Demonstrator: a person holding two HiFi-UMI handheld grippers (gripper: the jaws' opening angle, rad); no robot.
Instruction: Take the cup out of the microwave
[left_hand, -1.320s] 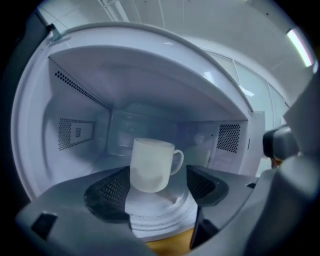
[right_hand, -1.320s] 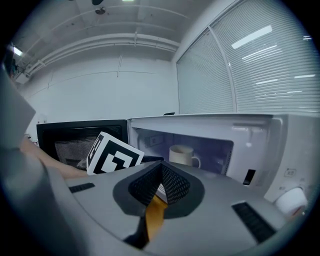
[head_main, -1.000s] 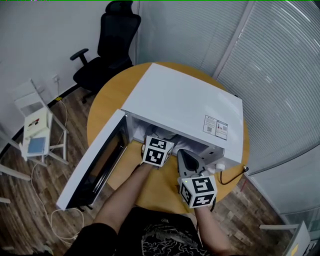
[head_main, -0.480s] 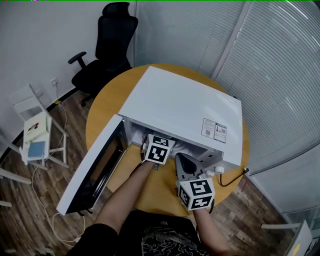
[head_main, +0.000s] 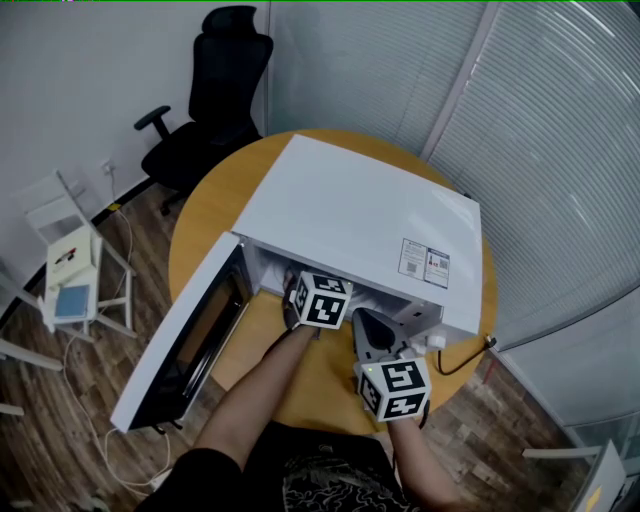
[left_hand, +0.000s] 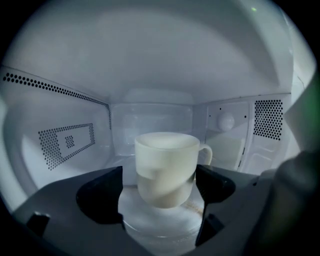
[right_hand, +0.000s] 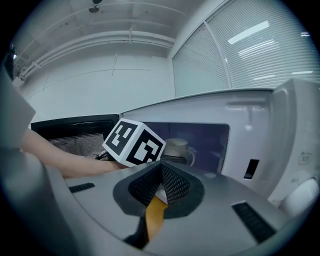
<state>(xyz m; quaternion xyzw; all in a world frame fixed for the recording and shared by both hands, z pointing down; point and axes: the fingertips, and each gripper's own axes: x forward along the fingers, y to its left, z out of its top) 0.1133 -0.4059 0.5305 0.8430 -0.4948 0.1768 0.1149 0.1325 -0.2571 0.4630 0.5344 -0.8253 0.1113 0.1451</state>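
A pale cup (left_hand: 165, 170) with its handle to the right stands on the glass turntable (left_hand: 160, 225) inside the white microwave (head_main: 360, 215). My left gripper (left_hand: 159, 192) reaches into the cavity with its jaws wide open on either side of the cup; a small gap shows at the left pad. In the head view only its marker cube (head_main: 322, 298) shows at the opening. The door (head_main: 185, 335) hangs open to the left. My right gripper (head_main: 365, 322) hovers shut and empty in front of the microwave, and its view shows the cup (right_hand: 176, 148) past the left cube.
The microwave sits on a round wooden table (head_main: 215, 200). A black cable (head_main: 465, 355) trails off its right front corner. A black office chair (head_main: 215, 90) stands behind the table, and a small white stand (head_main: 75, 270) sits on the floor at the left.
The left gripper's cube has tilted a little at the microwave opening. The right gripper has stayed in place.
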